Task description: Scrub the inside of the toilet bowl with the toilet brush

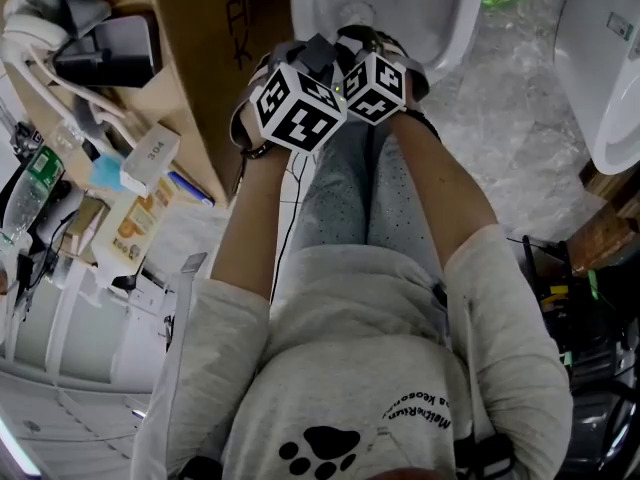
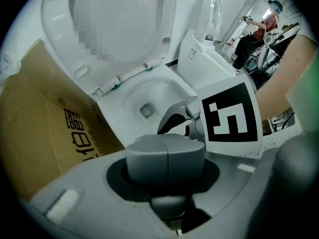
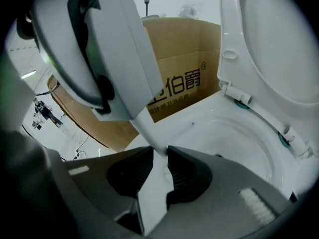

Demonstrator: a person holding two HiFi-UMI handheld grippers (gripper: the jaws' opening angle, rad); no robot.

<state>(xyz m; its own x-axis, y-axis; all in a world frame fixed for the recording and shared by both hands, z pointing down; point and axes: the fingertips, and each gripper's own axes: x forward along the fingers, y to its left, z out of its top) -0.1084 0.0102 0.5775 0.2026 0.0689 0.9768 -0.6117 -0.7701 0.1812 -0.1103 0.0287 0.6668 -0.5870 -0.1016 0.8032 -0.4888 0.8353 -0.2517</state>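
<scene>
Two grippers: your left gripper (image 2: 165, 182) and right gripper (image 3: 159, 157) sit close together at 12 o'clock in the head view. The right one is at 2 o'clock from the left. Both are over the near rim of the white ceramic toilet bowl (image 1: 455, 18).
Toilet brush: you hold the white-shafted, grey-topped toilet brush (image 3: 152, 142) with both grippers, above the open bowl.
Left gripper: your jaws are closed round the brush's grey rounded top end (image 2: 164, 156), which fills the dark hollow between them.
Right gripper: your dark ribbed pads (image 3: 133, 172) press on both sides of the narrow white shaft, parted only by its width. From there the shaft runs towards 11 o'clock, up to the left gripper's pale grey body.
Brush head: hidden in every view.
Bowl: its dark drain hole (image 2: 146, 110) shows at 11 o'clock from your left jaws in the left gripper view.
Seat and lid: the white plastic toilet seat and lid (image 3: 269, 49) stand raised, at 2 o'clock in the right gripper view.
Cardboard box: the brown cardboard box with black print (image 3: 184, 59) stands just beside the bowl, at its 9 o'clock in the head view.
Marker cube: the right gripper's black-and-white marker cube (image 2: 230, 118) fills the 3 o'clock side of the left gripper view.
Second fixture: another white ceramic fixture (image 1: 610, 68) sits at 2 o'clock in the head view, well apart from the bowl.
Clothes: you wear a pale grey sweatshirt with a black paw print (image 1: 320, 448) and speckled grey trousers (image 1: 350, 188).
</scene>
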